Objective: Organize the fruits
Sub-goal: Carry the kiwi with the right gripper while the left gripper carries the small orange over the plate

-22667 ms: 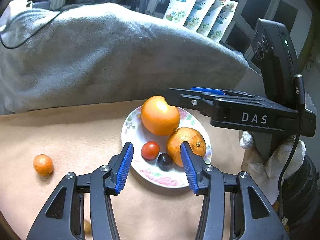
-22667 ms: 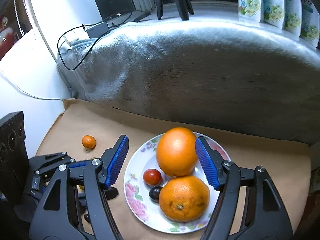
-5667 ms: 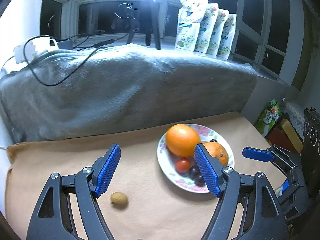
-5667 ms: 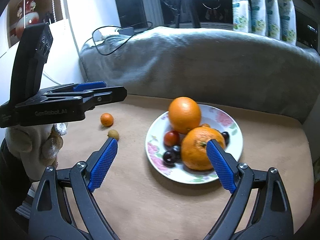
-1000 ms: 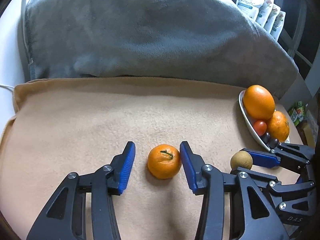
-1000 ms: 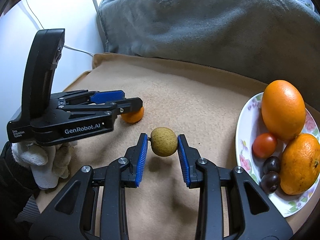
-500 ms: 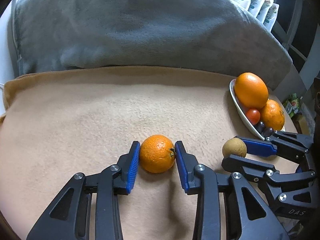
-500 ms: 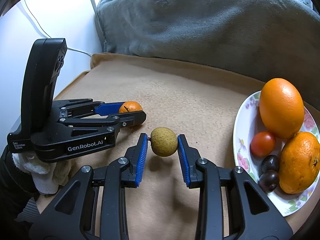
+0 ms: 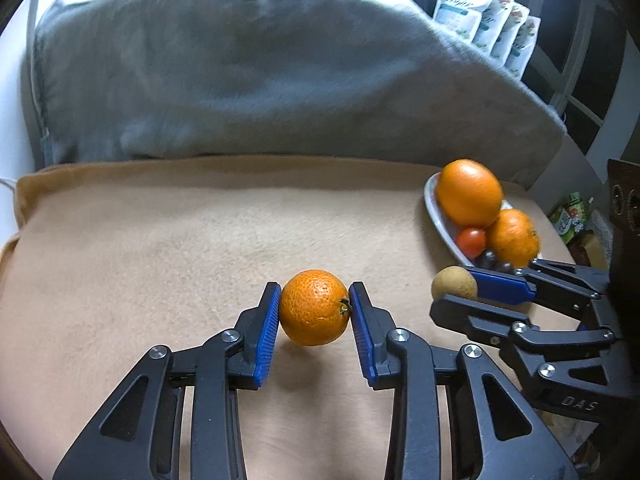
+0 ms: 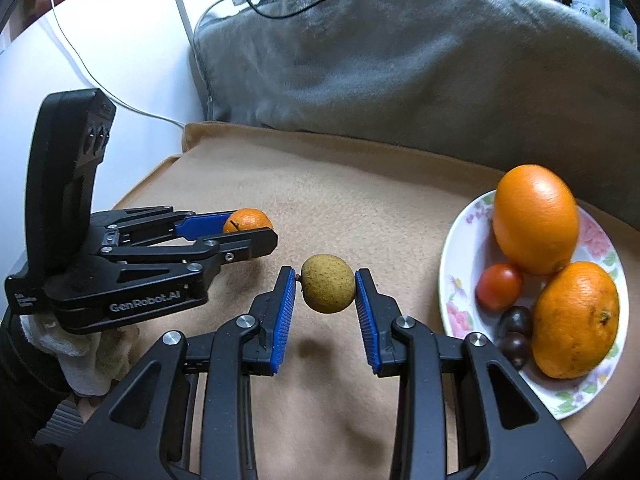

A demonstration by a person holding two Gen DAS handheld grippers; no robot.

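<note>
My left gripper (image 9: 314,307) is shut on a small mandarin (image 9: 314,306) and holds it just above the tan mat; it also shows in the right wrist view (image 10: 248,221). My right gripper (image 10: 327,289) is shut on a small brownish-green round fruit (image 10: 328,289), lifted above the mat; that fruit also shows in the left wrist view (image 9: 454,283). A flowered plate (image 10: 456,264) at the right holds a large orange (image 10: 535,220), a second orange (image 10: 575,320), a cherry tomato (image 10: 499,285) and two dark grapes (image 10: 514,332).
A tan mat (image 9: 160,240) covers the table. A grey blanket (image 9: 260,80) is heaped along the back. White pouches (image 9: 488,28) stand behind it. A white wall with a cable (image 10: 120,60) is at the left.
My left gripper has closed on the mandarin and lifted it off the mat. My right gripper still holds the brownish fruit and has risen slightly.
</note>
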